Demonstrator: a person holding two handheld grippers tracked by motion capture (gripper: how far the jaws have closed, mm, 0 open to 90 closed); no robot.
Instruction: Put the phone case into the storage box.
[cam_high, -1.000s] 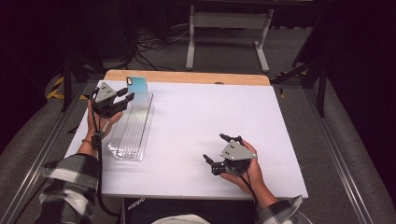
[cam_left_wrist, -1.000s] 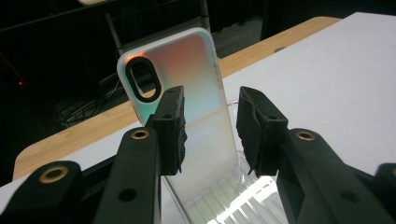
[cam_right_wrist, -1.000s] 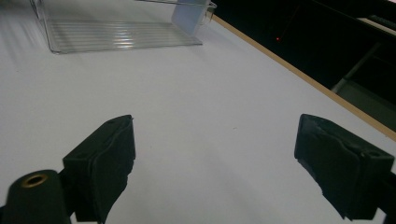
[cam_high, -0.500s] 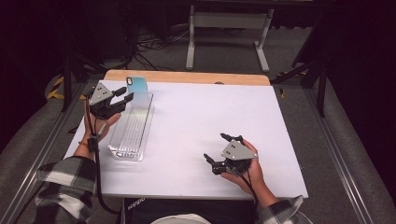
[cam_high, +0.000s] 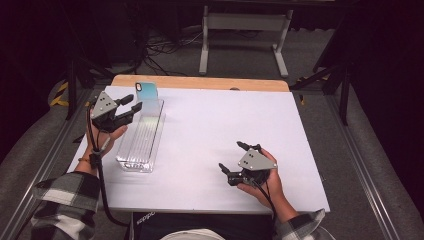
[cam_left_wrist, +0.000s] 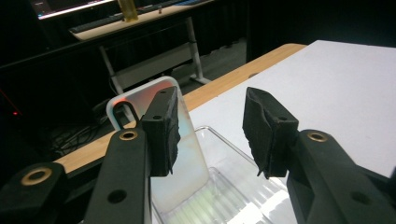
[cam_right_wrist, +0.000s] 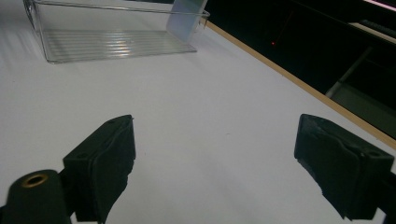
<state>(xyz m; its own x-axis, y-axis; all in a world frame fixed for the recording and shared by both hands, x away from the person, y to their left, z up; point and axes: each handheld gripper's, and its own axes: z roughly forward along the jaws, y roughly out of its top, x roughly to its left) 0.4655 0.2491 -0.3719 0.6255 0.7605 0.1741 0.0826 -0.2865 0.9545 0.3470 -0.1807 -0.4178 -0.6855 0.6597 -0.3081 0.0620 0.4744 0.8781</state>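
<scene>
Two black fingers of the left gripper stand apart with nothing pressed between them; they have just been opening, and the phone case sits beyond the left finger, free of the pads as far as I can tell. That case leans upright against the far end wall of the clear bin, which lies on the left part of the desk, just right of the left gripper in the high view. It is a thin, frosted, pale blue-green shell with rounded corners, an iridescent sheen and an oval camera cut-out near its top.

My worry is that the case is only propped: a finger brushing it as the hand moves off could tip it flat or knock it over the far rim. The light bin might also slide on the white cover.

Over on the near right, the right gripper rests low with its fingers spread wide and empty.
</scene>
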